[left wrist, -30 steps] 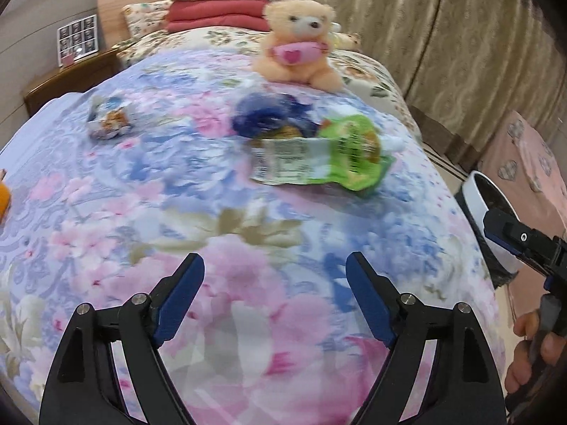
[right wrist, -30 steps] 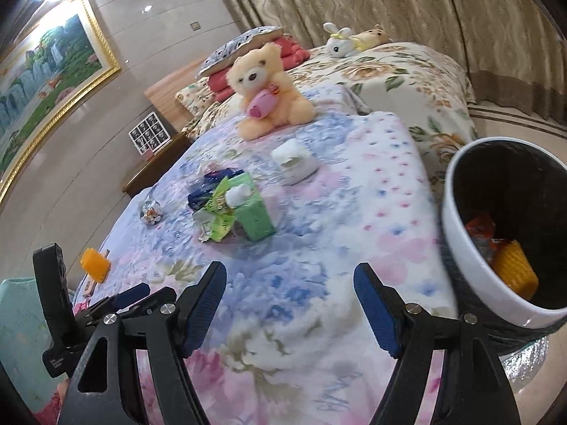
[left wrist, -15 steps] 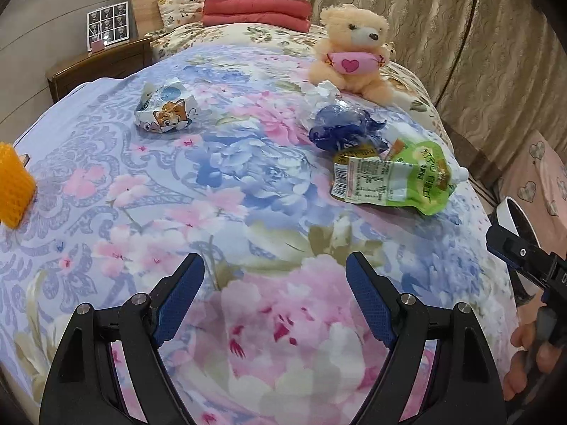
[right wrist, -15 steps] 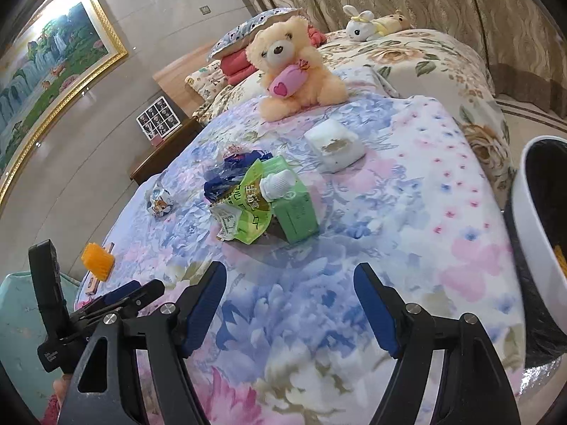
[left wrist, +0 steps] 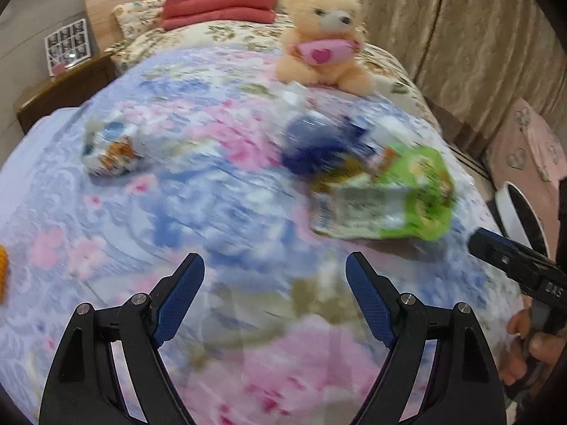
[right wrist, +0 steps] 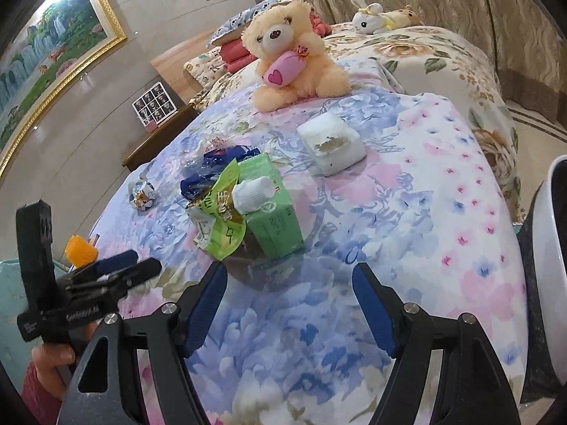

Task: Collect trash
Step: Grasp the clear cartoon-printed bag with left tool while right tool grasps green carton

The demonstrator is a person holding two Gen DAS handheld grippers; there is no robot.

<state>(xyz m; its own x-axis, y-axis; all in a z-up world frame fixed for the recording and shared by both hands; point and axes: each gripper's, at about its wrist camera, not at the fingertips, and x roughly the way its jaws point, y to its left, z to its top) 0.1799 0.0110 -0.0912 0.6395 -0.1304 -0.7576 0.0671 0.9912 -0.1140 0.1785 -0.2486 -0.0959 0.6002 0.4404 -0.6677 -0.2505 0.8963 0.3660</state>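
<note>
In the left wrist view, much of it motion-blurred, an orange object (left wrist: 3, 271) shows at the left edge. A small crumpled wrapper (left wrist: 110, 150) with a cartoon print lies at centre left on the floral bedspread (left wrist: 212, 212). The left gripper (left wrist: 274, 276) fills the bottom centre, its blue-padded fingers (left wrist: 180, 290) wide apart with nothing between them. A teddy bear (left wrist: 322, 39) sits at top centre. Below it lie a dark blue wrapper (left wrist: 315, 141) and, touching it on the right, a green pouch (left wrist: 389, 202). The trash bin (left wrist: 514, 205) peeks in at the right edge.

In the right wrist view, the wrapper (right wrist: 143, 196) lies at centre left. The blue wrapper (right wrist: 209, 170), the pouch (right wrist: 221, 223), a green carton (right wrist: 276, 219) and a white cap (right wrist: 253, 194) cluster in the middle, just above the right gripper (right wrist: 290, 294), whose fingers (right wrist: 207, 304) are spread with nothing between them. A white foam box (right wrist: 331, 147) sits apart, to the upper right of the cluster. The bin's white rim (right wrist: 547, 265) shows at the right edge.
</note>
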